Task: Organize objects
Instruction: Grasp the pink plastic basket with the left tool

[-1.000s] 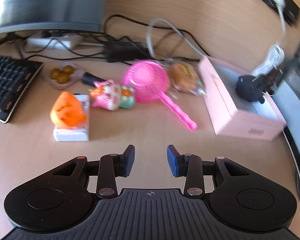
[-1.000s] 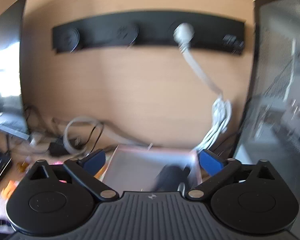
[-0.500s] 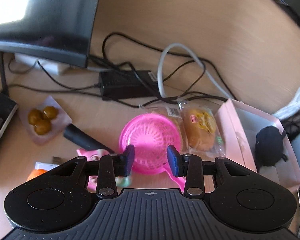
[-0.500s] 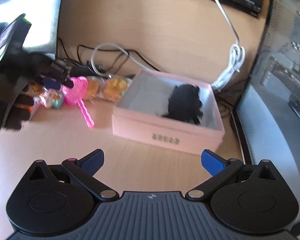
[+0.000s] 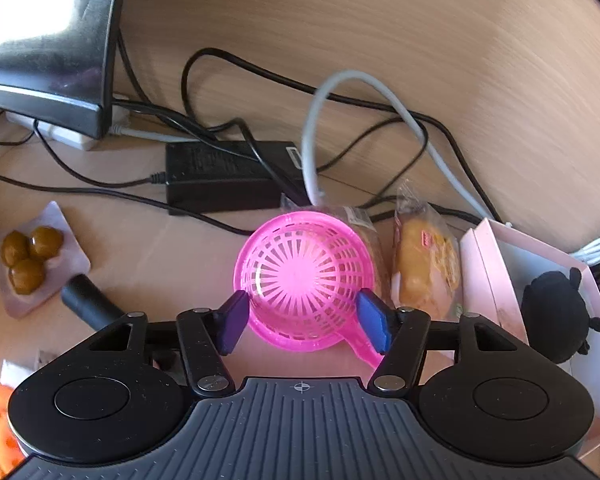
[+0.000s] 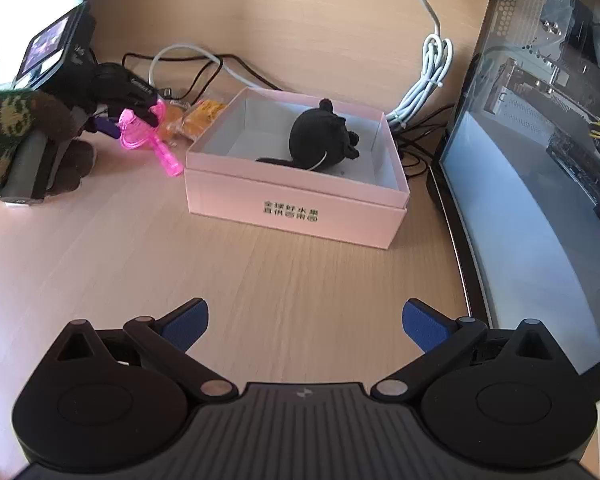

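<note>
A pink plastic strainer (image 5: 304, 272) lies on the wooden desk, its bowl between the blue pads of my left gripper (image 5: 303, 322). The jaws are opening and stand on either side of the bowl's near rim, without clearly pressing on it. In the right wrist view the strainer (image 6: 142, 130) shows at the far left. Right of it stands an open pink box (image 6: 296, 204) with a black plush toy (image 6: 320, 136) inside. My right gripper (image 6: 304, 320) is open and empty over bare desk in front of that box.
Two wrapped buns (image 5: 424, 268) lie between the strainer and the box (image 5: 484, 272). Behind are a black power adapter (image 5: 224, 176), tangled cables and a monitor (image 5: 48, 32). A tray of brown balls (image 5: 28, 260) sits left. A computer case (image 6: 540, 120) walls the right side.
My left gripper moved forward over the strainer and its jaws widened around the bowl. The right gripper sank and tipped down from the back wall toward the desk and box.
</note>
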`<state>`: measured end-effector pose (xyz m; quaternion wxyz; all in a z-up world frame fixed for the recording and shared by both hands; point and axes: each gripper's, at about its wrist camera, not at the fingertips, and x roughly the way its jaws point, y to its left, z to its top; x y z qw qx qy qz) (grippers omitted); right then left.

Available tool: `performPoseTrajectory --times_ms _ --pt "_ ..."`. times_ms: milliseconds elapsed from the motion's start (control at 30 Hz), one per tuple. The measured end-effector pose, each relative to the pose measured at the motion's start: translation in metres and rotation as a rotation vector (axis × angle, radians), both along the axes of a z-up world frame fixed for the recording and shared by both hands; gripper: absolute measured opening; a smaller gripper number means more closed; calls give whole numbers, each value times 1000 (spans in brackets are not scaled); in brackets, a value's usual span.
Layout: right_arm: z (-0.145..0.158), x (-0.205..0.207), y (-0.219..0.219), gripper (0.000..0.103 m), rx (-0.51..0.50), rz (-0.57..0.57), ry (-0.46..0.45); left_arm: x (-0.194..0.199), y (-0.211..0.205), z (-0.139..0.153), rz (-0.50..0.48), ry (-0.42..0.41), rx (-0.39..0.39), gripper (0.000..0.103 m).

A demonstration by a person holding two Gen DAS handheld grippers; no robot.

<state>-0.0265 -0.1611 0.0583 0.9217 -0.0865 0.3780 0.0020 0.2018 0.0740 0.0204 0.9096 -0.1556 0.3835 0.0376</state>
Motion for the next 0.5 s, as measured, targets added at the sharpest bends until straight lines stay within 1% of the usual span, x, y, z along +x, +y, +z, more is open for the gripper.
performPoseTrajectory --times_ms 167,300,367,433,500 --pt "-1 -8 4 103 -14 11 -6 -8 -14 1 12 2 27 65" --pt "-2 -12 4 103 -13 17 -10 -8 -20 6 54 45 -3 65" --pt "-5 -13 4 103 -6 14 -3 -9 -24 7 71 51 -7 65" --pt "-9 -15 5 103 1 13 7 -8 -27 6 87 54 8 65" --pt "-12 -18 4 103 6 13 16 -4 -31 6 84 48 39 65"
